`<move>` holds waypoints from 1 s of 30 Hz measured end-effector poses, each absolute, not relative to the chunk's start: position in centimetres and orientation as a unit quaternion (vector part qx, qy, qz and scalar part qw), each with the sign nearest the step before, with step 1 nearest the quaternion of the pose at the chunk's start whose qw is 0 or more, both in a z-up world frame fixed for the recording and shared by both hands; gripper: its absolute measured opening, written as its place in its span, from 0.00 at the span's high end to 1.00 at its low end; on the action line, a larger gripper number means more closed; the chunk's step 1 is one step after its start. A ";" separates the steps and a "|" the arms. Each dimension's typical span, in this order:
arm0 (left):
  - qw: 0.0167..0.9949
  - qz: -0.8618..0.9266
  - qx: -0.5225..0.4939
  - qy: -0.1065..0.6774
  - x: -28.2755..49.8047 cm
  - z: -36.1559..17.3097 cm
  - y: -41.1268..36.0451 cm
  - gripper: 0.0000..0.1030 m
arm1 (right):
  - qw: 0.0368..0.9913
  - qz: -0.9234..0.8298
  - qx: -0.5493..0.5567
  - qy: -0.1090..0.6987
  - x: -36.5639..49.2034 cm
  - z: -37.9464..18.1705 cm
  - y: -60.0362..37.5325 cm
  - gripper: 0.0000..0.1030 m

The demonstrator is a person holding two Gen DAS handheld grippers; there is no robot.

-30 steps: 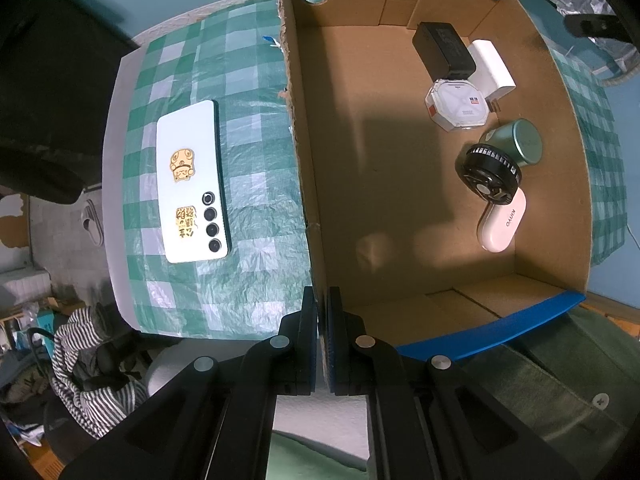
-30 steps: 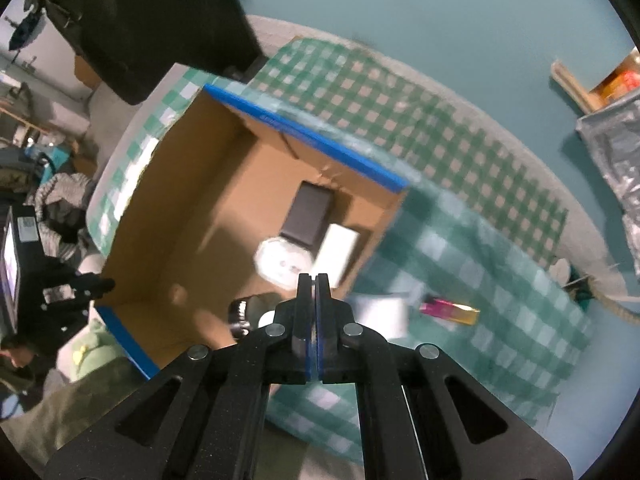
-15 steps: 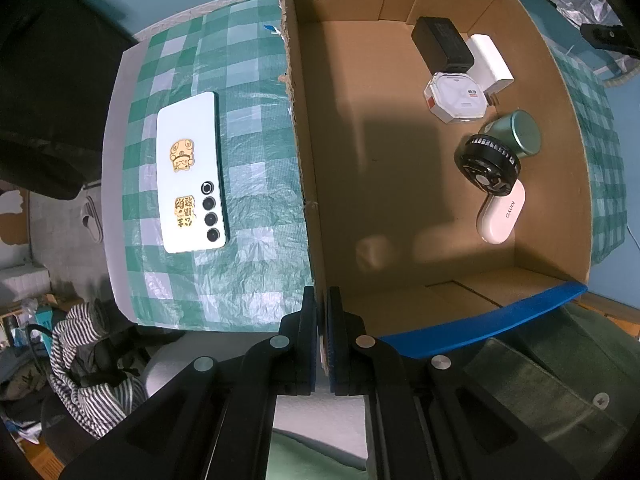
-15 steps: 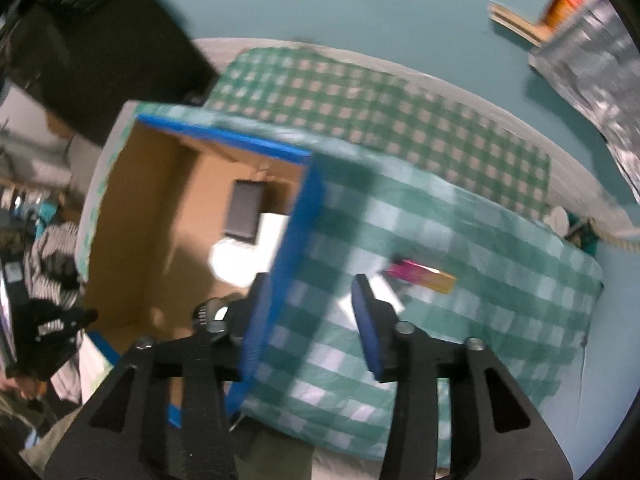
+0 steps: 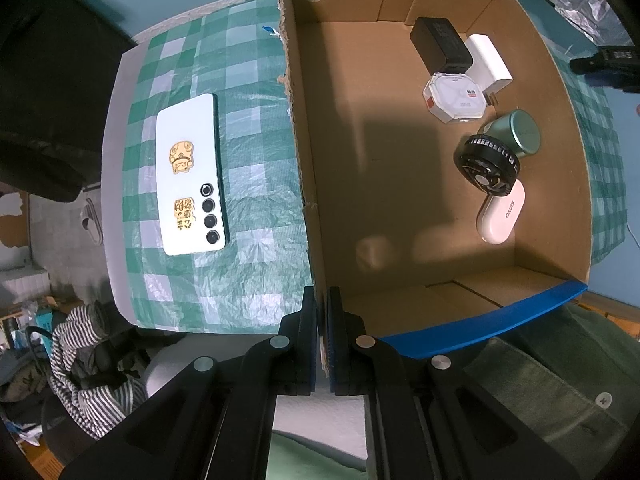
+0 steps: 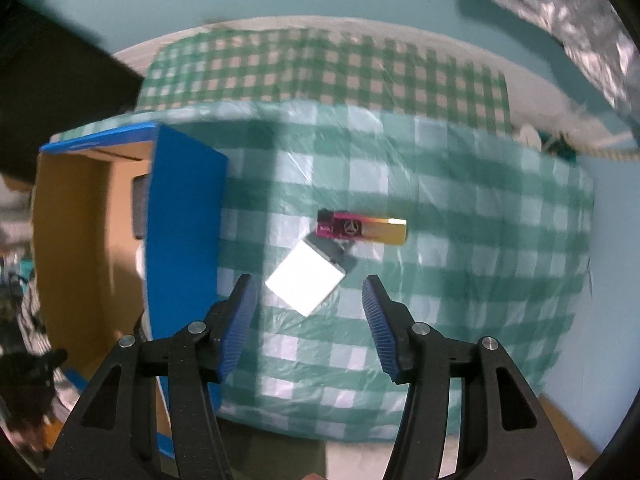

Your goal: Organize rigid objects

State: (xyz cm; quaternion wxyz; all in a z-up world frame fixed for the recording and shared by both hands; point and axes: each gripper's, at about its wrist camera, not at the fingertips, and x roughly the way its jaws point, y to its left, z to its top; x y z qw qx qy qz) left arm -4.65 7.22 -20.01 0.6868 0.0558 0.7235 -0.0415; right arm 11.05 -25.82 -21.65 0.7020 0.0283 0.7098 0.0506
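Cardboard box [image 5: 400, 208] holds fan [image 5: 486, 166], chargers, canister.

We see left gripper [image 5: 322, 304]: matte black angular arms, round silver screws, blue ribbed pads | right gripper [image 6: 307, 300]: same black frame with triangular cut-outs, silver screws, blue ribbed pads on both fingers [image 6: 239, 322]
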 end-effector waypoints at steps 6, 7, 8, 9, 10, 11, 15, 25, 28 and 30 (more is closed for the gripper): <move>0.688 -0.042 0.053 0.722 -4.4 -19.9 7.2 0.96 | 0.672 0.000 0.102 0.733 11.8 -25.1 -26.7 0.48; 0.688 -0.043 0.053 0.722 -4.3 -20.0 7.3 0.96 | 0.670 -0.006 0.111 0.734 11.8 -25.5 -26.8 0.48; 0.688 -0.043 0.051 0.722 -4.4 -20.0 7.3 0.96 | 0.667 -0.015 0.120 0.735 11.9 -25.9 -26.9 0.48; 0.688 -0.043 0.050 0.723 -4.4 -20.0 7.4 0.96 | 0.665 -0.025 0.127 0.736 12.0 -26.3 -27.0 0.48; 0.688 -0.044 0.049 0.723 -4.4 -20.0 7.4 0.96 | 0.662 -0.036 0.133 0.737 12.0 -26.7 -27.1 0.48; 0.688 -0.044 0.049 0.723 -4.4 -20.0 7.4 0.96 | 0.659 -0.041 0.138 0.738 12.0 -27.1 -27.2 0.48; 0.689 -0.044 0.045 0.722 -4.4 -19.9 7.5 0.96 | 0.652 -0.056 0.151 0.741 11.7 -28.5 -27.0 0.47; 0.687 -0.045 0.044 0.724 -4.4 -20.0 7.5 0.96 | 0.643 -0.067 0.153 0.747 11.5 -30.2 -26.3 0.47; 0.687 -0.045 0.046 0.724 -4.4 -20.1 7.5 0.96 | 0.643 -0.067 0.156 0.746 11.2 -30.5 -26.3 0.48; 0.687 -0.045 0.047 0.723 -4.4 -20.1 7.4 0.96 | 0.647 -0.068 0.153 0.744 11.1 -30.4 -26.2 0.50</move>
